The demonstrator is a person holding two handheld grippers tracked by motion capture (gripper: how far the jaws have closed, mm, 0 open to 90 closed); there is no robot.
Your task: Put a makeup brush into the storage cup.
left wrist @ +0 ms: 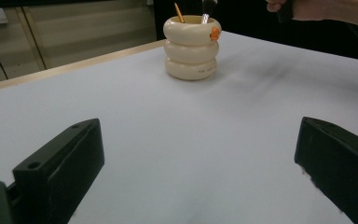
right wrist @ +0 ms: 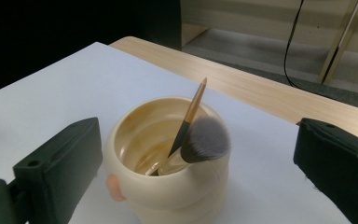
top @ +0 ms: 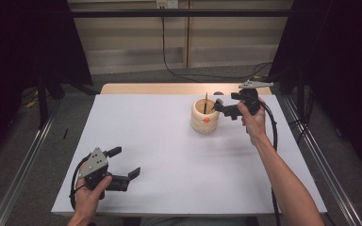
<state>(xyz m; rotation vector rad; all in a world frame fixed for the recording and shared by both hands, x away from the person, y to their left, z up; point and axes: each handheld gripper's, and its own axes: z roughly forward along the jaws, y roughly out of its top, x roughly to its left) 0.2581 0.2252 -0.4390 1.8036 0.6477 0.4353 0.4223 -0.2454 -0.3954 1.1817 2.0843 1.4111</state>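
A cream ringed cup [top: 204, 117] stands on the white table [top: 169, 155] at the back right. Two brushes lean inside it: a fluffy grey-tipped brush [right wrist: 206, 136] and a thin brush with a tan handle [right wrist: 194, 105]. My right gripper [top: 220, 107] hovers just right of the cup's rim, open, its jaws spread on either side of the cup [right wrist: 168, 191] and holding nothing. My left gripper [top: 125, 162] rests near the front left of the table, open and empty, pointing across at the distant cup [left wrist: 191, 46].
A strip of bare wood [top: 169, 88] runs along the table's far edge. Black cables trail from both grippers. Metal rails [top: 320, 155] flank the table. The person's right hand [left wrist: 326, 9] shows beyond the cup.
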